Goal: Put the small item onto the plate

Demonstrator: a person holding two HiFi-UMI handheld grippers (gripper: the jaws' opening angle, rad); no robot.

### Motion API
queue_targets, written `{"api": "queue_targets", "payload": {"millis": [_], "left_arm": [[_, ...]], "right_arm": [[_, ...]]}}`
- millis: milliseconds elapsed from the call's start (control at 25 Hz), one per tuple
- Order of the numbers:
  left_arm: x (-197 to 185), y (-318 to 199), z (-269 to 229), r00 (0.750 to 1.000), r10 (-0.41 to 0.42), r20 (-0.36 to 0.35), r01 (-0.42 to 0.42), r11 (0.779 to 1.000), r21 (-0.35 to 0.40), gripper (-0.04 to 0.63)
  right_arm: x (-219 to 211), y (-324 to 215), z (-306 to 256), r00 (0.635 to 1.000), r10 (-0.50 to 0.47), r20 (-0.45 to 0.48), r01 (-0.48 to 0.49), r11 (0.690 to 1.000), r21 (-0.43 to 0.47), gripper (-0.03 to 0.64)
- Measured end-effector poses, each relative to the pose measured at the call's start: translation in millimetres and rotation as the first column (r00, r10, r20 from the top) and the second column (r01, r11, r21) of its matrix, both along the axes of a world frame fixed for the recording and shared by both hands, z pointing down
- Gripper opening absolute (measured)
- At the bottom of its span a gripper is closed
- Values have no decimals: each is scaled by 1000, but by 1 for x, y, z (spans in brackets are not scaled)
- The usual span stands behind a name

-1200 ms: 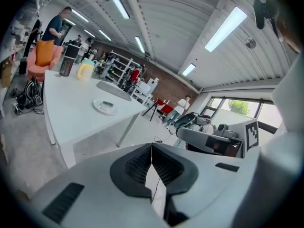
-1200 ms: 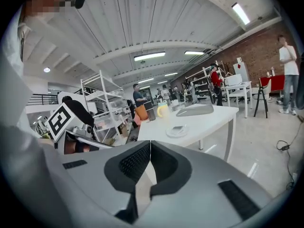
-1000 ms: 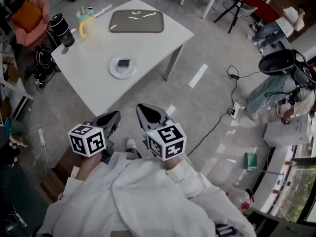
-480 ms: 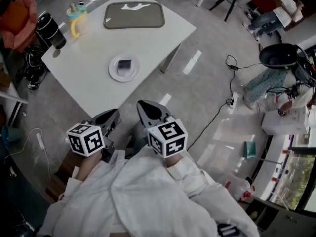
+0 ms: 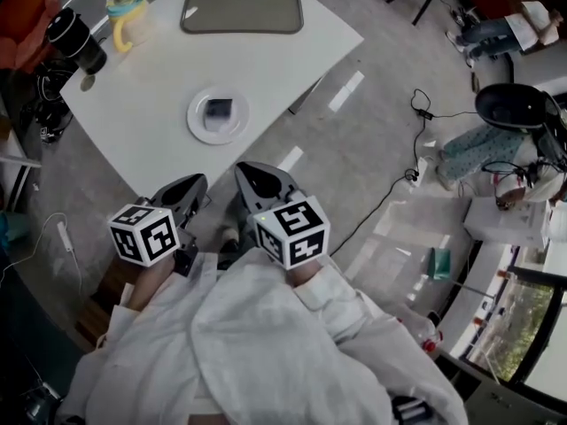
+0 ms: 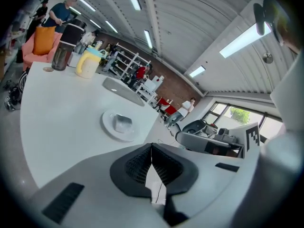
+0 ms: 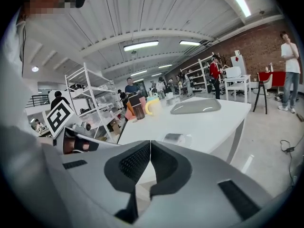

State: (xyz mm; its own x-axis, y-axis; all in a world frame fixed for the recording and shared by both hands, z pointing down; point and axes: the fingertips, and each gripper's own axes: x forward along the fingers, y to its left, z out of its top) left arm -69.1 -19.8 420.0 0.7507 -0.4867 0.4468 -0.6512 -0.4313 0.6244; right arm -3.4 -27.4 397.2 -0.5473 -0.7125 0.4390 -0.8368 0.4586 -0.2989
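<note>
No legible text, label, brand or number anywhere.

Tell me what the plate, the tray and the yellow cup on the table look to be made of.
The plate is white and smooth with a faint sheen: ceramic or melamine, can't tell which. The tray is grey-green with bright light glints: likely glossy plastic, perhaps coated metal. The yellow cup, pale and matte with a moulded handle, is probably plastic.

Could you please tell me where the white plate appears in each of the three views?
Head view: plate upper left of centre.
Left gripper view: plate left of centre, above the jaws.
Right gripper view: plate near centre, just above the jaws, edge-on.
Shared landmark: grey tray beyond it.
</note>
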Motion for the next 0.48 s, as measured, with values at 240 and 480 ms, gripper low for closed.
{"api": "queue_targets", "payload": {"millis": [240, 480], "left_arm": [[19, -52, -7, 999, -53, 14, 52, 998, 34, 11], [29, -104, -7, 994, -105, 35, 104, 994, 22, 11]], "right_arm": [[25, -50, -3, 999, -37, 5, 37, 999, 0, 15], [37, -108, -5, 995, -100, 10, 100, 995, -2, 15]]}}
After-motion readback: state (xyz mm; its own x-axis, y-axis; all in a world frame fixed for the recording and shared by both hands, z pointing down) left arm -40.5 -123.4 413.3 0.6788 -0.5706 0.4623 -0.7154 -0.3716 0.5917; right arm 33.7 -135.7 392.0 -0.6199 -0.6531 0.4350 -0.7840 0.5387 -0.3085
